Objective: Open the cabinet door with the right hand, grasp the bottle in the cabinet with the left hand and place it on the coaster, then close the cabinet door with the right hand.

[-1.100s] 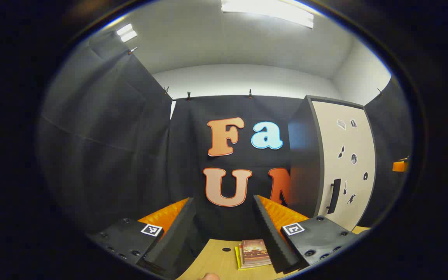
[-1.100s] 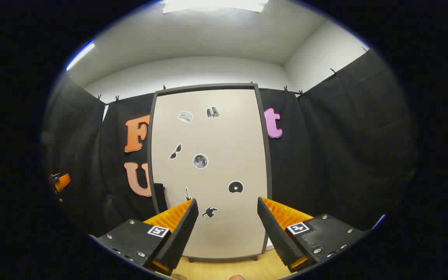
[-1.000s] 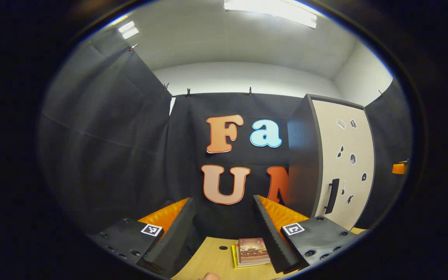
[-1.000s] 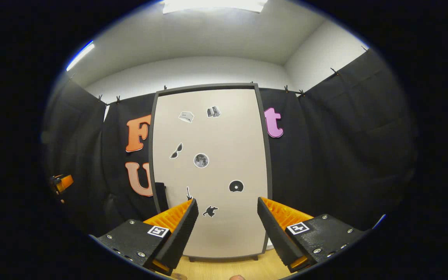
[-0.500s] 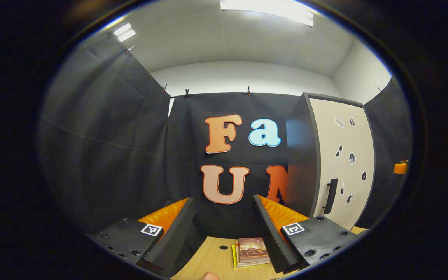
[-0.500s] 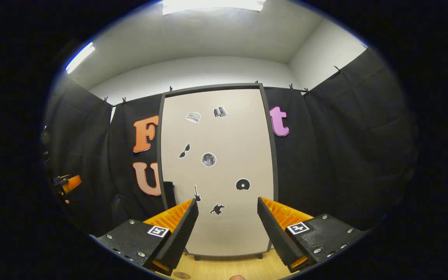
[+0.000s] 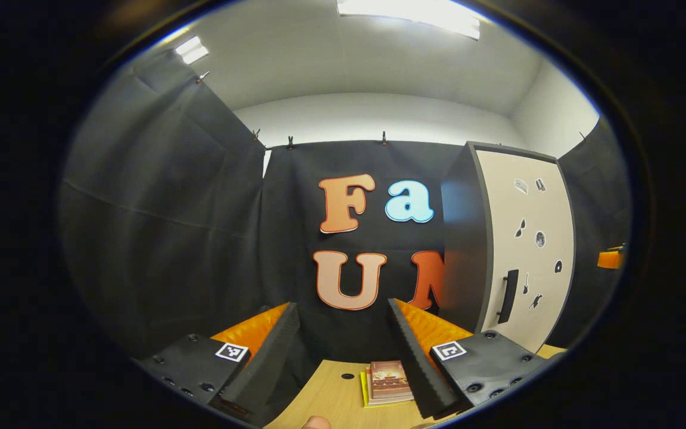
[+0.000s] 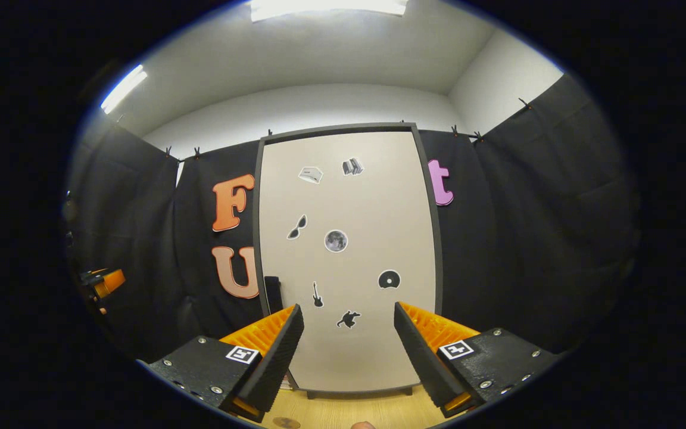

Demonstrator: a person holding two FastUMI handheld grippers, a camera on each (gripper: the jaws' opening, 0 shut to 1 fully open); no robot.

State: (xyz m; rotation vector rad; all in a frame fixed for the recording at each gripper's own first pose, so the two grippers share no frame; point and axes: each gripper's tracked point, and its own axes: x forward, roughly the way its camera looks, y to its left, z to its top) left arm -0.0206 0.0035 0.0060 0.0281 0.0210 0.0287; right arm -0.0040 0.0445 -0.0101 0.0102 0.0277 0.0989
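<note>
A tall cabinet stands on the wooden table, its beige door shut and dotted with small stickers. The door's black handle sits low on its left edge. My right gripper hangs open in front of the door, a little way off, holding nothing. The left gripper view has the same cabinet off to the right with its handle. My left gripper is open and holds nothing, facing the booth wall. The shut door hides the cabinet's inside. A small brown disc, perhaps the coaster, lies at the table's near edge.
A short stack of books lies on the wooden table just past my left gripper's fingers. Black cloth walls close in the back and both sides. The other gripper shows far off at the edge of each view.
In the right gripper view the cabinet door has slid to the right and grown slightly, so my right gripper has shifted leftward toward the handle side. The left gripper has barely moved.
</note>
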